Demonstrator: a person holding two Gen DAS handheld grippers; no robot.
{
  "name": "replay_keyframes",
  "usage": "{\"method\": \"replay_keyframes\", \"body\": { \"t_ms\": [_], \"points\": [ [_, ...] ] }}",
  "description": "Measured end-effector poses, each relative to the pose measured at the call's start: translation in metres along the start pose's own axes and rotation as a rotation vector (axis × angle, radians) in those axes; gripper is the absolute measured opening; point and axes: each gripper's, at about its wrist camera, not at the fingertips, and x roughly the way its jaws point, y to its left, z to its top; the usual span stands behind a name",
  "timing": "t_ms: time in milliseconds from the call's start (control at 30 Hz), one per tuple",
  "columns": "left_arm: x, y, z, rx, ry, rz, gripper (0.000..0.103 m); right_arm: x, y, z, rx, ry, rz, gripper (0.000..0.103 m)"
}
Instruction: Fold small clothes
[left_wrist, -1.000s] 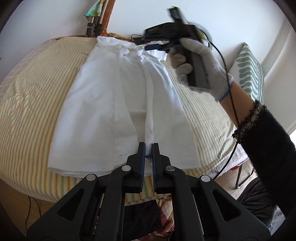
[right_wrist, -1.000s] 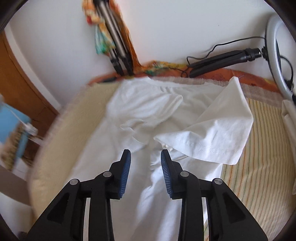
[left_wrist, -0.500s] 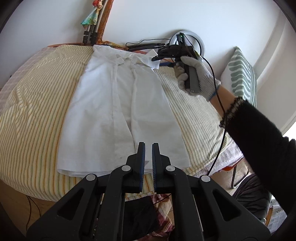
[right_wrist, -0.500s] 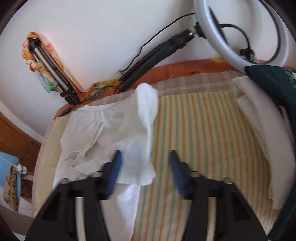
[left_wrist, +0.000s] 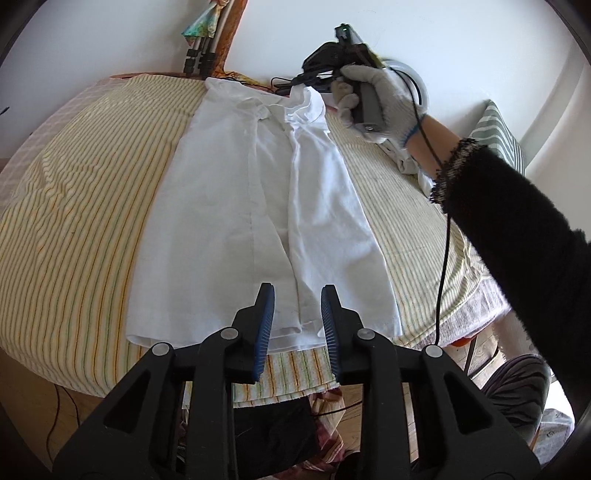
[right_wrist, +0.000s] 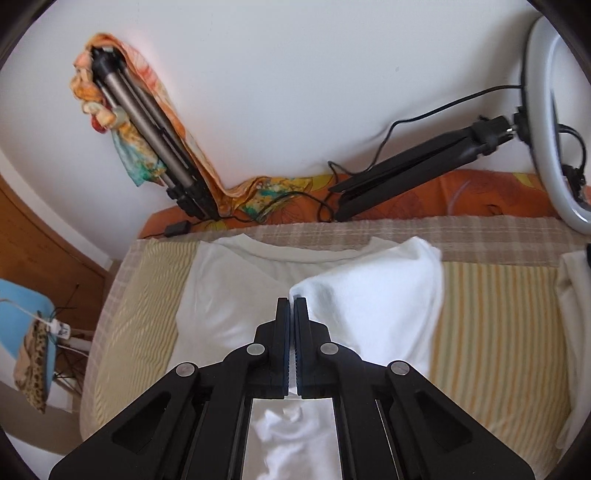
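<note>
Your right gripper (right_wrist: 294, 301) is pinched down tight on the sleeve (right_wrist: 373, 295) of the small white cotton T-shirt (left_wrist: 258, 206), a sliver of white cloth showing between the blue pads, sleeve lifted off the shoulder near the collar. Your left gripper (left_wrist: 295, 295) is spread wide with nothing in it, hovering over the hem at the near edge. The shirt lies flat and lengthwise on the yellow-striped bed cover (left_wrist: 74, 206), collar toward the wall, its right side folded in toward the middle; the left side looks flat but that's a guess from the seam lines. Step in hand, as I read it: lay that sleeve inward over the body. Do it low and slow, carry the sleeve across to the centre line, keep the shoulder fold straight and parallel to the long edge, then let go only when the cloth is resting flat. Don't yank, thin cotton will drag the whole panel and bunch the collar. Use the empty left claw to pin the hem if the body starts sliding. Mind the black tripod (right_wrist: 417, 166) and white ring light (right_wrist: 543, 122) just behind the collar end; the cable (left_wrist: 441, 258) from your right gripper hangs beside the shirt too.
</note>
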Motion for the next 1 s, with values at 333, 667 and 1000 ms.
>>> {"method": "replay_keyframes", "body": {
  "t_ms": [333, 667, 1000],
  "points": [
    [-0.008, 0.013, 0.01, -0.026, -0.045, 0.036, 0.026, 0.046, 0.003, -0.003, 0.048, 0.07, 0.073, 0.029],
    [-0.017, 0.034, 0.016, -0.021, -0.075, 0.075, 0.026, -0.086, -0.004, -0.054, -0.008, -0.033, 0.067, 0.043],
    [-0.016, 0.045, 0.012, -0.065, -0.046, 0.08, 0.026, -0.166, 0.005, -0.239, -0.07, 0.138, 0.062, 0.043]
  ]
}}
